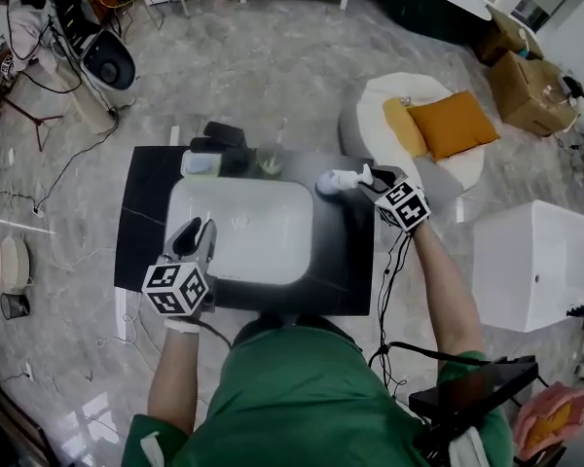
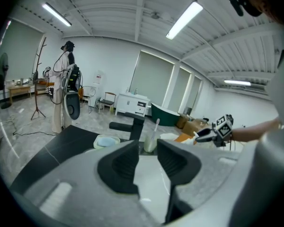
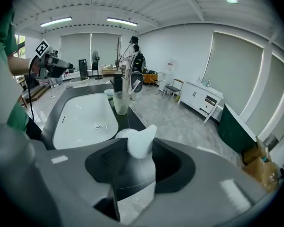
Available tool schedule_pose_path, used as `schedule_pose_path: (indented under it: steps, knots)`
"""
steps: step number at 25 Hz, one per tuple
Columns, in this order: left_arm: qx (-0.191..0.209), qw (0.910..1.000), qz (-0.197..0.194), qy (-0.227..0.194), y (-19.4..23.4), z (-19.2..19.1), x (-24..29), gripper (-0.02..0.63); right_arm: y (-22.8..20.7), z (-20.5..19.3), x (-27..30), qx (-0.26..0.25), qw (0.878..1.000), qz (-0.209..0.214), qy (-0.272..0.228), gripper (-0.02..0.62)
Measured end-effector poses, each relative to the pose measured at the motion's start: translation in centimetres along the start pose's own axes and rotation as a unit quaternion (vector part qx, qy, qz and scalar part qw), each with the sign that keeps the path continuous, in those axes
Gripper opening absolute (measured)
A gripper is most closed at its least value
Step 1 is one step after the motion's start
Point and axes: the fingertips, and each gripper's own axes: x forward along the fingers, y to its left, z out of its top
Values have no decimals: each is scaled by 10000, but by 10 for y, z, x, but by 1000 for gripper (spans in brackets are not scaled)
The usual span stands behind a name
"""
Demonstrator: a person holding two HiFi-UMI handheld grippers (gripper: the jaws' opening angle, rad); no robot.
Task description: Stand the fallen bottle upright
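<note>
Left gripper [image 1: 197, 232], lower left of centre: jaws apart, nothing between them, over the near-left rim of the white basin [image 1: 243, 232]. Toothbrush cup [image 1: 271, 161] at the top edge of the black surface [image 1: 141, 212]. White pump bottle [image 1: 337, 180], right of centre, on its side; right gripper [image 1: 370, 178] clamped on it.

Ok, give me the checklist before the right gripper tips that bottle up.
1. Right gripper on bottle: ok, closed around its top.
2. Bottle upright: not ok, lying on the counter.
3. Bare counter to stand it on: ok.
4. Left gripper out of the way: ok, open, empty, over the sink's left edge.
5. Cup apart from bottle: ok.
6. Grip firm enough: cannot tell.
</note>
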Motion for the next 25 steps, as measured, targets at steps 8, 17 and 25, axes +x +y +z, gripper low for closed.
schedule_pose_path:
  steps: [8, 17, 25]
  knots:
    - [-110, 9997, 192, -72, 17, 4, -22, 118, -1, 38, 8, -607, 9974, -22, 385, 164]
    - [-207, 9992, 314, -102, 34, 2, -29, 118, -18, 36, 7, -1497, 9804, -79, 1276, 164]
    - [-190, 9996, 200, -76, 27, 3, -16, 118, -21, 22, 1, -2278, 9591, 181, 1670, 166]
